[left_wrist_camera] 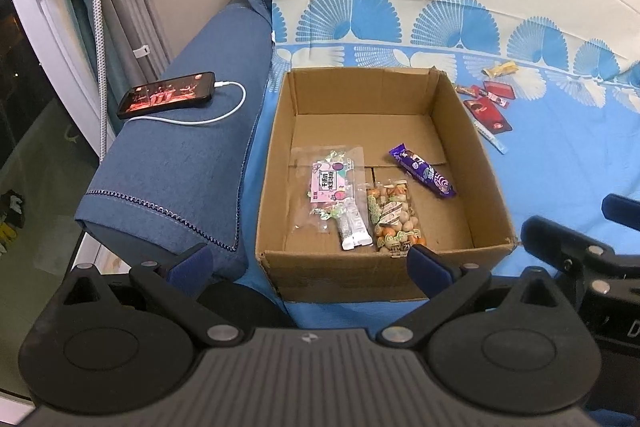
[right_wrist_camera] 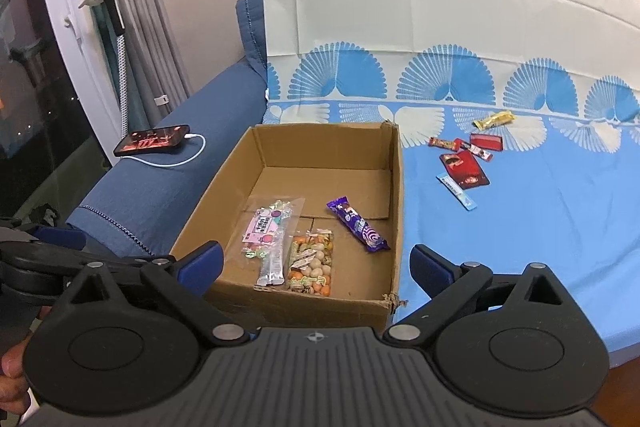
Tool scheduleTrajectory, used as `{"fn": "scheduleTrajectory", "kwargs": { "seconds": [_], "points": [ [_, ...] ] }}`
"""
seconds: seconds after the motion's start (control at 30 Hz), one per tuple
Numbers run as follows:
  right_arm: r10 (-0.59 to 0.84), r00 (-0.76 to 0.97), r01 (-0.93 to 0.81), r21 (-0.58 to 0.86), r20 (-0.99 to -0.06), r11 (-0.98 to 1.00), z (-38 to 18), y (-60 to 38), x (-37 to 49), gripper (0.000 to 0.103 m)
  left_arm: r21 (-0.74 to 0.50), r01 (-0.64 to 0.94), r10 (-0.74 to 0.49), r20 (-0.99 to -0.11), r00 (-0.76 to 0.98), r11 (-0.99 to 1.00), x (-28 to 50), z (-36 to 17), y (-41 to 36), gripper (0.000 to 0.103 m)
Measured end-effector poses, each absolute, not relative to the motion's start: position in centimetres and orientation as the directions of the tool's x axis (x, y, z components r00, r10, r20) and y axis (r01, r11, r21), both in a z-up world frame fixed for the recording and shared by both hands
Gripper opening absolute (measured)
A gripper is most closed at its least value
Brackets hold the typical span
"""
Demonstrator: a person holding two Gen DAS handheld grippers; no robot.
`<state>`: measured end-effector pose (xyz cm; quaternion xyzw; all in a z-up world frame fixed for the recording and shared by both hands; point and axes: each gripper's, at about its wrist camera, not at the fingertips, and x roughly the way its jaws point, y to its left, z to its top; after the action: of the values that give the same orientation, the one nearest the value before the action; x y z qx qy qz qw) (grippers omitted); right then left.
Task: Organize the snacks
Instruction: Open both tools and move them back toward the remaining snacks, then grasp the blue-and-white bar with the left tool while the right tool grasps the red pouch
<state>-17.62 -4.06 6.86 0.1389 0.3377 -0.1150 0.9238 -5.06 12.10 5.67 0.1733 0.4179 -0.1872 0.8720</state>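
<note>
An open cardboard box point(left_wrist_camera: 472, 123) point(right_wrist_camera: 396, 187) rests on the blue sheet. Inside lie a clear candy bag with a pink label point(left_wrist_camera: 330, 183) point(right_wrist_camera: 266, 227), a bag of coated nuts point(left_wrist_camera: 394, 215) point(right_wrist_camera: 312, 263), a thin white sachet point(left_wrist_camera: 354, 227) point(right_wrist_camera: 272, 267) and a purple wrapped bar point(left_wrist_camera: 422, 171) point(right_wrist_camera: 358, 225). Right of the box, several loose snacks lie on the sheet: red packets point(left_wrist_camera: 488, 109) point(right_wrist_camera: 464, 169), a yellow bar point(left_wrist_camera: 500, 69) point(right_wrist_camera: 494, 119), a blue stick point(right_wrist_camera: 456, 191). My left gripper point(left_wrist_camera: 310, 261) and right gripper point(right_wrist_camera: 316, 265) hover over the box's near wall, both open and holding nothing.
A phone point(left_wrist_camera: 166, 95) point(right_wrist_camera: 154, 139) on a white charging cable lies on the blue sofa arm point(left_wrist_camera: 180, 167) left of the box. A floor stand point(left_wrist_camera: 96, 27) and curtains stand by the window at far left. A hand point(right_wrist_camera: 10, 367) shows at the lower left.
</note>
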Motion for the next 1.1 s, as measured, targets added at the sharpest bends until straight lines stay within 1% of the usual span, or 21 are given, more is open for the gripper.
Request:
{"fn": "scheduleTrajectory", "kwargs": {
  "seconds": [0.3,0.53,0.73,0.9,1.1],
  "points": [
    [-0.11,0.73,0.334,0.212,-0.674,0.918,5.5,-5.8,-17.0,0.1,0.137,0.48,-0.181,-0.81,0.558,0.867,-3.6,5.3,9.9,0.103],
    [-0.159,0.721,0.405,0.224,-0.675,0.887,4.7,-9.5,-16.6,0.1,0.138,0.477,-0.173,-0.817,0.55,0.868,-2.1,5.2,7.8,0.103],
    [-0.236,0.69,0.503,0.219,-0.684,0.836,3.5,-14.9,-16.1,0.1,0.132,0.461,-0.157,-0.829,0.537,0.878,0.0,5.3,5.8,0.103],
    [-0.293,0.655,0.57,0.201,-0.696,0.797,1.8,-19.7,-14.5,0.1,0.143,0.424,-0.118,-0.839,0.531,0.894,2.8,4.9,4.1,0.103],
    [-0.297,0.604,0.595,0.172,-0.739,0.785,-2.1,-25.7,-10.1,0.1,0.155,0.371,-0.064,-0.854,0.515,0.916,7.0,3.9,2.7,0.103]
  ]
}}
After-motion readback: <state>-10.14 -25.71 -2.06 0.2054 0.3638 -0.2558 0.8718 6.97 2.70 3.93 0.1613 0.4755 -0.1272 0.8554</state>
